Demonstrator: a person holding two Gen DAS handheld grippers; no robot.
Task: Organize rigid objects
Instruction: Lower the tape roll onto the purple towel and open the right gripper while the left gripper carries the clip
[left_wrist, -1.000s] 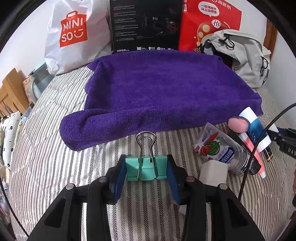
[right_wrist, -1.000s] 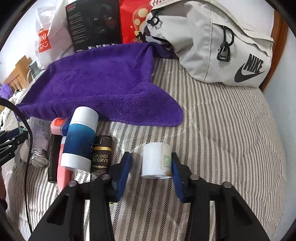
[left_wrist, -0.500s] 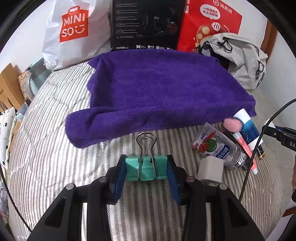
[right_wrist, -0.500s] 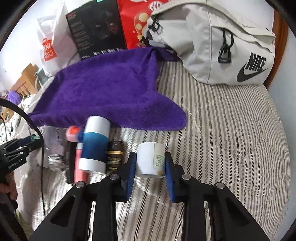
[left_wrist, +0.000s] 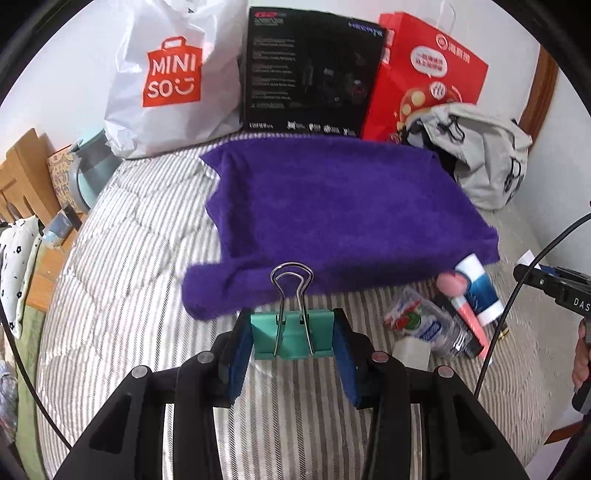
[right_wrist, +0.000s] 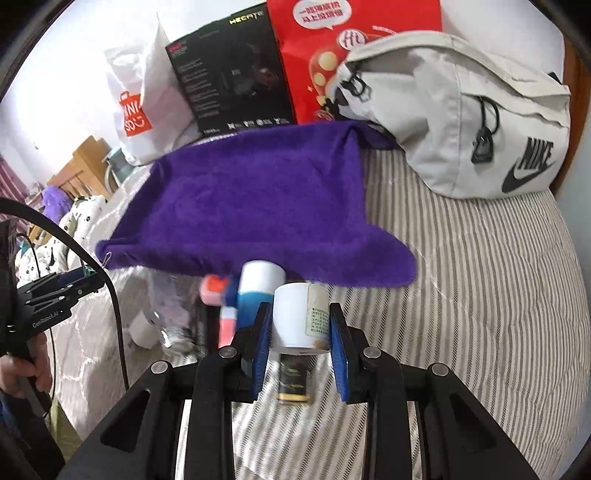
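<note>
The left claw (left_wrist: 293, 338) is clamped on a teal binder clip (left_wrist: 292, 334), its blue pads pressing the clip's two ends while the wire handles stand up in front. The clip hangs clear of the striped bed (left_wrist: 122, 295), just short of the near edge of the purple towel (left_wrist: 332, 218).

The right claw (right_wrist: 300, 328) is clamped on a small white jar (right_wrist: 300, 317), held upright with its printed label facing the right pad. The jar looks lifted above a dark gold-trimmed tube (right_wrist: 293, 380) that lies on the bed beneath it. Just to the left sits a loose pile: a blue-and-white tube (right_wrist: 255, 291), a pink-capped tube (right_wrist: 226, 314) and a clear plastic bottle (right_wrist: 173, 317).

The towel seems the likely drop area, though nothing in view confirms it. Several things could go wrong from here. The jar is smooth and round, held only across its sides, so a tilt or a quick swing could let it slip or rotate between the pads. The clip is gripped on its narrow ends, and a nudge on the wire handles could twist it out. The bed is soft and the towel rumpled, so the jar may topple or roll when set down. A black cable (right_wrist: 110, 306) trails beside the pile and could snag or drag something as the claws cross.
</note>
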